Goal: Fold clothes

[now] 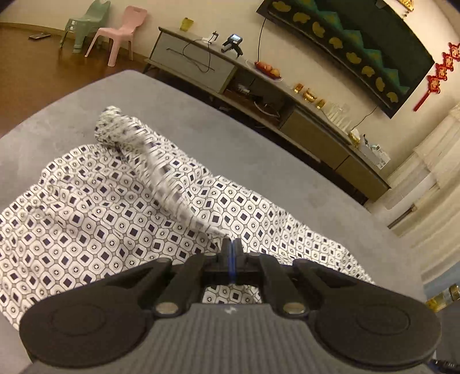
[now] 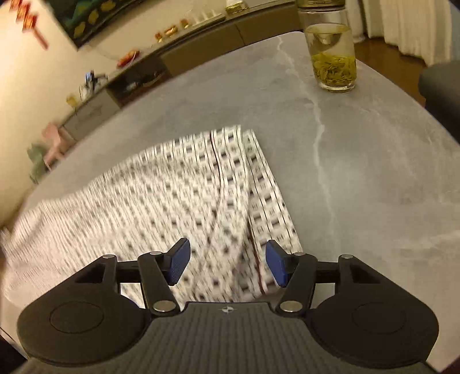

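A white garment (image 1: 100, 224) printed with small dark squares lies spread on the grey table (image 1: 244, 149). My left gripper (image 1: 230, 244) is shut, its blue pads pinched on a raised fold of the garment that stretches away, blurred, toward the far left corner of the cloth. In the right wrist view the same garment (image 2: 172, 187) is blurred, with a straight edge on its right side. My right gripper (image 2: 227, 259) hovers over the near part of the cloth with its jaws open. Fabric shows in the gap, and the blue pads (image 2: 179, 260) do not press on it.
A glass of green tea (image 2: 332, 54) stands at the far right of the marbled table (image 2: 359, 187). Beyond the table runs a low TV cabinet (image 1: 201, 66) under a wall screen (image 1: 359, 37). A pink chair (image 1: 118, 37) and a green chair (image 1: 89, 23) stand on the wooden floor.
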Tool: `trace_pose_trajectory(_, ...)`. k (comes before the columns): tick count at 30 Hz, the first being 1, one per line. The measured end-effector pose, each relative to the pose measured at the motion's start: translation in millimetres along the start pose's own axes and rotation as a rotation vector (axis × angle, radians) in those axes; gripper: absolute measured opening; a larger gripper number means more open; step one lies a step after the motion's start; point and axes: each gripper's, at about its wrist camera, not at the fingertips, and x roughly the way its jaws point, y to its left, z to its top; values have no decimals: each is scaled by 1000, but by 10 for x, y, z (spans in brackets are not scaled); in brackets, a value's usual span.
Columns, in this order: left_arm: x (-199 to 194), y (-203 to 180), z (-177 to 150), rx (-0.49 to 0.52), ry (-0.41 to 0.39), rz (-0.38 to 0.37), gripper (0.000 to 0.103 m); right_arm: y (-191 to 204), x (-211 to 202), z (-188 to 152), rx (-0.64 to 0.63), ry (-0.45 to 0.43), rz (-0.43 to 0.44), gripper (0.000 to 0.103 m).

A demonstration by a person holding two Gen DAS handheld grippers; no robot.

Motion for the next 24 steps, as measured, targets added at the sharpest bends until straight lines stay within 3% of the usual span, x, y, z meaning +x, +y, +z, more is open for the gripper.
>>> trace_pose_trajectory(2, 115, 41, -37, -7, 22, 19, 2, 97, 34, -64, -71, -6, -35, 61)
trace_pose_trajectory(4, 189, 37, -40, -9, 32, 34, 11, 194, 66, -80, -147, -13, -76, 56)
trace_pose_trajectory(6, 209, 18, -28, 4, 21, 32, 12, 284, 93, -89, -217, -20, -115, 27)
trace_pose_trajectory(9, 225, -15, -7, 28, 0, 26, 1, 366, 95, -70, -265, -32, -134, 7)
trace_pose_trajectory(12, -16, -68, 62, 23, -65, -12, 0, 409, -16, 28, -270, -66, -123, 4)
trace_pose_trajectory(16, -668, -217, 50, 93, -126, -74, 0, 286, -362, 246, -214, -137, -78, 3)
trace_pose_trajectory(18, -801, -257, -76, 149, -78, -44, 0, 180, -475, 306, -195, -141, -91, 3)
trace_pose_trajectory(24, -578, -112, -426, 201, 80, 91, 0, -109, -99, 146, -147, -15, -119, 3)
